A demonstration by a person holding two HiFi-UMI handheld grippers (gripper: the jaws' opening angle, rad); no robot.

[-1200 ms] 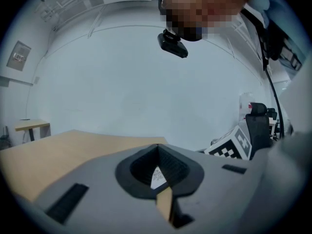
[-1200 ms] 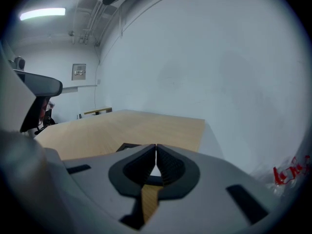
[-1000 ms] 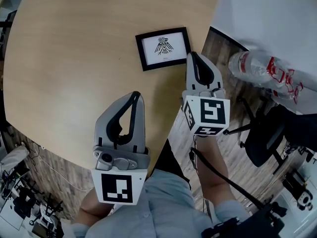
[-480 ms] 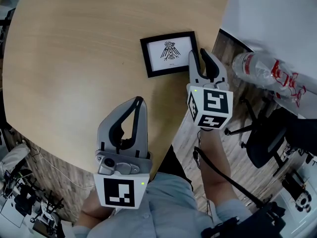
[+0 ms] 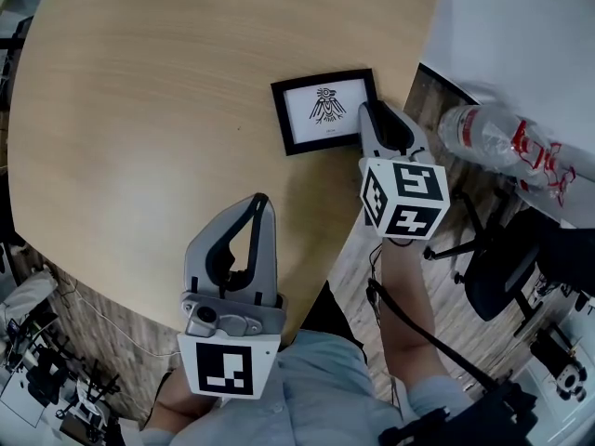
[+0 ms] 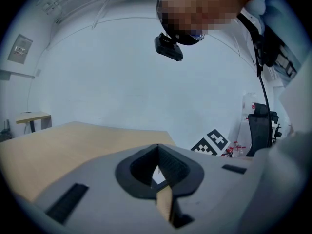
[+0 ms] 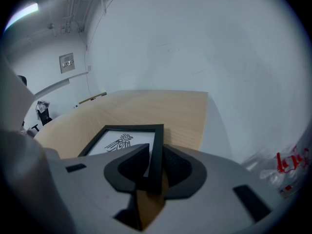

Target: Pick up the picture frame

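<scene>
The right gripper (image 7: 156, 151) has matt grey plastic shells and black ribbed pads. Its jaws are closing with the edge of the picture frame (image 5: 325, 110) between them, a smooth black moulding around white paper. Under it, the table (image 5: 167, 91) is pale matt wood grain. Right of it, a bottle (image 5: 502, 142) is glossy, crinkled clear plastic.

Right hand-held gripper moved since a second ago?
Yes: right hand-held gripper advanced across the table to the picture frame, whose right edge now sits between the closing jaws.
</scene>
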